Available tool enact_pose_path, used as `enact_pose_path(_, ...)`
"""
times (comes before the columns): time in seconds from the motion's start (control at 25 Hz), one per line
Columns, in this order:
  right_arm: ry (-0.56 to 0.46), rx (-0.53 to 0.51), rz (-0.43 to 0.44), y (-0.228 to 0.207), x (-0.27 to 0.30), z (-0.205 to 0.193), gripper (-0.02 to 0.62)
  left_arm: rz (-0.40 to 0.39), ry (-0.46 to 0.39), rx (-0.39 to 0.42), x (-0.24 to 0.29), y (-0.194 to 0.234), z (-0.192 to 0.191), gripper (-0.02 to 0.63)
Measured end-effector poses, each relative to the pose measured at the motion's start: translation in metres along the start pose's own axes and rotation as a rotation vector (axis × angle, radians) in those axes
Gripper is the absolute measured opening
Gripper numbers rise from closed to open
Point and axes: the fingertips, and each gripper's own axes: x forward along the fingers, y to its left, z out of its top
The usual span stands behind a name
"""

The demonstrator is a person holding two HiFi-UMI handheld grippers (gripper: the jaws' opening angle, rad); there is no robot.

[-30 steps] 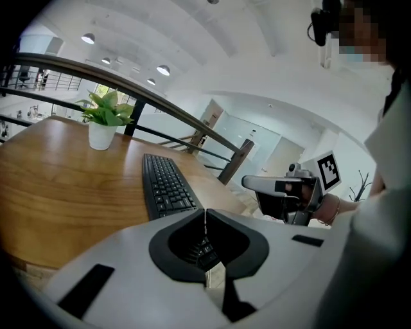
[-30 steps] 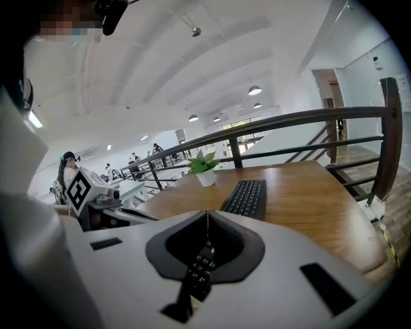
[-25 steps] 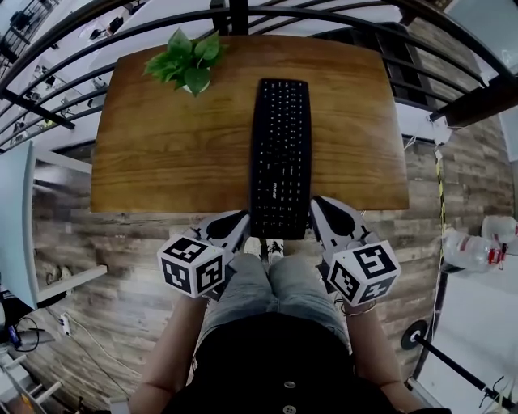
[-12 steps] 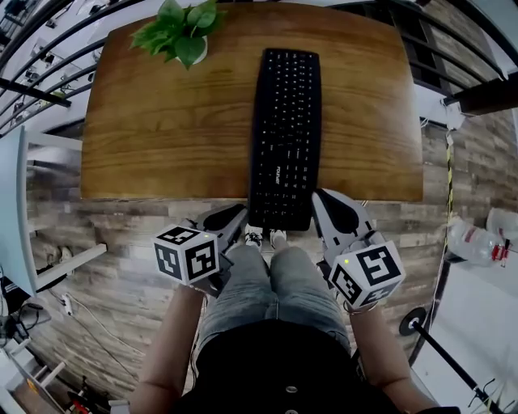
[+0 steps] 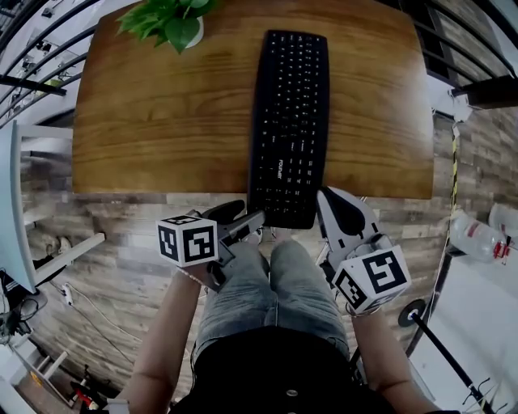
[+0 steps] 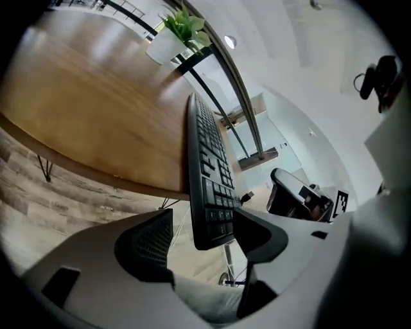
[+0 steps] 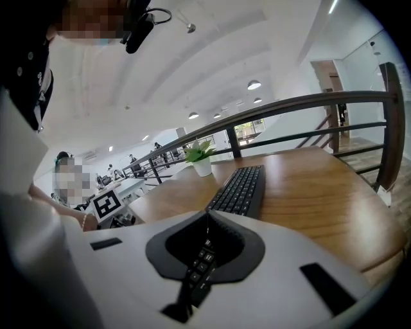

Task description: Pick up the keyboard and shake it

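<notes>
Looking down in the head view: keyboard (image 5: 290, 121) lies flat on the table (image 5: 162, 129), running lengthwise away from the person, with its near end hanging over the table's near edge. Left hand-held gripper (image 5: 239, 218) is at the near-left corner, right hand-held gripper (image 5: 326, 198) at the near-right edge. Potted plant (image 5: 166, 18) sits far left.

Left gripper view: jaws have just been opening and are now spread wide. The keyboard corner is between them, not pinched, so it's released.

Right gripper view: jaws clenched on the keyboard's edge, with a strip of keys visible in the hollow behind the tips.
</notes>
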Motion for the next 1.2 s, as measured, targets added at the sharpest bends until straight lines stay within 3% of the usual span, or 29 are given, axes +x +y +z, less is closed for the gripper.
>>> enact_pose_path(0.32,0.035,0.030,0.007,0.002,0.004,-0.020,0.028,-0.123,0.044,-0.085,0.029,0.000,0.000,0.291)
enact_pose_path(0.92,0.031,0.056,-0.031,-0.020,0.005,-0.023,0.028,-0.292,0.096,-0.091,0.051,-0.011,0.002,0.291)
enact_pose_path(1.2,0.020,0.039,-0.036,-0.027,0.006,-0.019,0.028,-0.373,0.096,-0.147,0.064,-0.019,0.001,0.291)
